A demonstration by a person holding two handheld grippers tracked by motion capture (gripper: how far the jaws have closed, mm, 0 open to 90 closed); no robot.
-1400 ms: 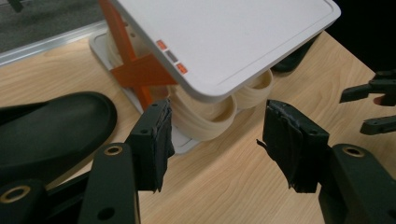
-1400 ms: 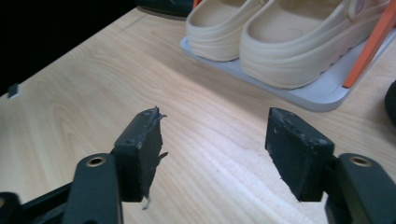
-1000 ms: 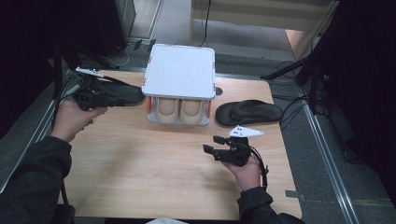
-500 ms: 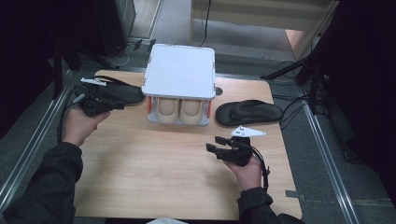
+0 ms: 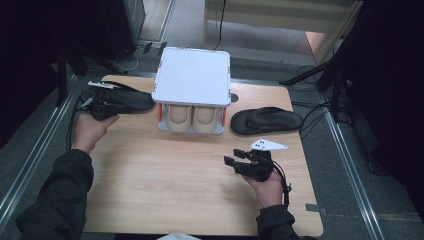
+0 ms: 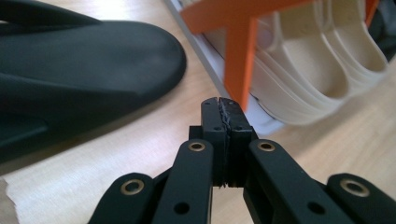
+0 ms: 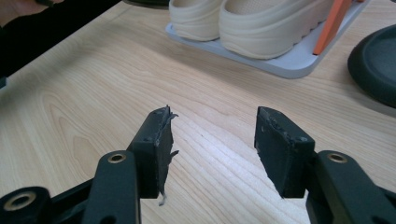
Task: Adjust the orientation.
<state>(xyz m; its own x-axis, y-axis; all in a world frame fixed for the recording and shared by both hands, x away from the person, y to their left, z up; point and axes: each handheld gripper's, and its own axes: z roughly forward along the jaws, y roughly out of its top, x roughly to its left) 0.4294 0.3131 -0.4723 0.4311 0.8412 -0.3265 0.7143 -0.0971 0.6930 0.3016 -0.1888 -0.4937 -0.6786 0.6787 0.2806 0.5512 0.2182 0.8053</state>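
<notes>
Slippers awaited shelving: cream pair [image 5: 192, 118] already sat in the rack [image 5: 192, 75], black ones [image 5: 125, 100] [image 5: 267, 120] flanked it on the tabletop [image 5: 165, 185]; left tool [image 6: 224, 114] pressed together empty, right tool [image 7: 210, 140] spread.

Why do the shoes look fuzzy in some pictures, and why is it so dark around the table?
In the left gripper view the black slipper and cream shoes sit close and blurred, while the shut left tool is sharp. In the right gripper view the cream shoes are slightly soft, the wood grain crisp. In the high view light falls on the table; the surroundings stay dark.
</notes>
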